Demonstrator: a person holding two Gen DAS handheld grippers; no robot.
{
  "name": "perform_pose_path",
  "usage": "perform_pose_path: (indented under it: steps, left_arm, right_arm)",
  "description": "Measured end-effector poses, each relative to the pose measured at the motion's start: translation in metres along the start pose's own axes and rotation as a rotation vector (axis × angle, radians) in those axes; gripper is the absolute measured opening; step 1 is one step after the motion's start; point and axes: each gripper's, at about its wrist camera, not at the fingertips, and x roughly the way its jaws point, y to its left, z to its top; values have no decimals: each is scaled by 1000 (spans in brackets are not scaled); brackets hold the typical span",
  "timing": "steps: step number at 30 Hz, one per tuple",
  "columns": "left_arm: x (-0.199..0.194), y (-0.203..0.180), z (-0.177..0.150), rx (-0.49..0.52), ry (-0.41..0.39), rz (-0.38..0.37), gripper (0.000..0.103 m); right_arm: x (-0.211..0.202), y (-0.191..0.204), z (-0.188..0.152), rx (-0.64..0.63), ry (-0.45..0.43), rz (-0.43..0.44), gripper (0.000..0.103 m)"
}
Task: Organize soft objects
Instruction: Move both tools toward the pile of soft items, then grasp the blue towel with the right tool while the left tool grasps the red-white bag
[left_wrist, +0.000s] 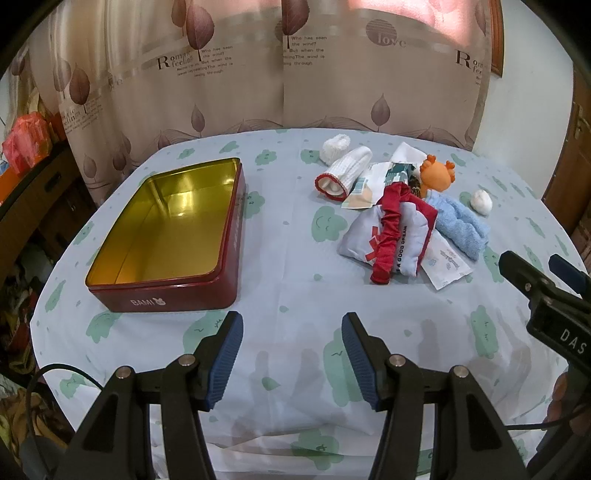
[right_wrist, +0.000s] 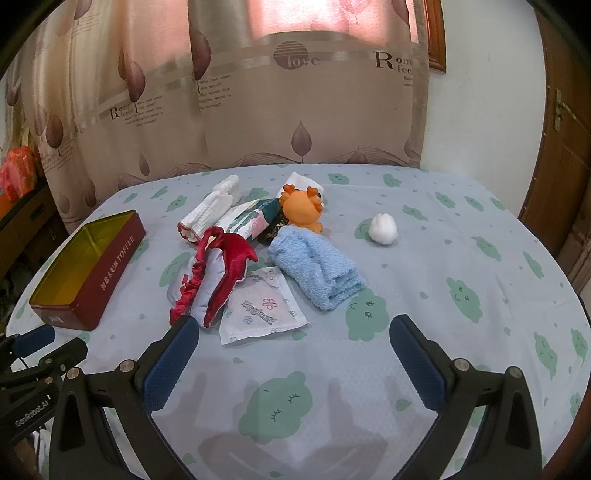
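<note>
An open, empty red tin (left_wrist: 166, 236) with a gold inside stands on the table's left; it also shows in the right wrist view (right_wrist: 85, 273). A pile of soft things lies to its right: a white pouch with red trim (left_wrist: 391, 232) (right_wrist: 218, 273), a folded blue towel (left_wrist: 461, 225) (right_wrist: 317, 269), a white sock (left_wrist: 345, 171) (right_wrist: 210, 210), an orange plush (left_wrist: 437, 175) (right_wrist: 301, 208), a tissue pack (right_wrist: 260, 310) and a small white ball (left_wrist: 481, 201) (right_wrist: 383, 229). My left gripper (left_wrist: 291, 354) is open and empty near the table's front. My right gripper (right_wrist: 291, 358) is open and empty just before the pile.
The table wears a pale blue cloth with green cloud prints (right_wrist: 461, 295). A leaf-print curtain (left_wrist: 295, 74) hangs behind it. Clutter and a cabinet stand at the left (left_wrist: 26, 155); a wooden door is at the right (right_wrist: 561, 155).
</note>
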Motion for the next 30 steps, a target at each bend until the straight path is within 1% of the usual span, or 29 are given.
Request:
perform_pose_path:
  steps: [8, 12, 16, 20, 23, 25, 27, 28, 30]
  left_arm:
    - [1, 3, -2, -11, 6, 0, 57]
    - [2, 4, -1, -13, 6, -1, 57]
    - [9, 5, 1, 0, 12, 7, 57]
    - [21, 7, 2, 7, 26, 5, 57]
    - [30, 6, 4, 25, 31, 7, 57]
    - [36, 5, 6, 32, 38, -5, 57]
    - [43, 4, 7, 39, 46, -20, 57]
    - [44, 2, 8, 45, 47, -25, 57]
    - [48, 0, 11, 59, 49, -40, 57]
  right_arm:
    - [-2, -2, 0, -6, -8, 14, 103]
    - [-5, -7, 7, -21, -14, 11, 103]
    - [1, -11, 16, -63, 1, 3, 103]
    - [24, -9, 21, -177, 45, -14, 101]
    - [42, -11, 24, -213, 81, -6, 93]
    - [59, -16, 29, -215, 112, -2, 89]
    - [74, -20, 33, -205, 134, 10, 82]
    - [80, -22, 35, -203, 143, 16, 80]
    - [96, -24, 39, -202, 166, 35, 80]
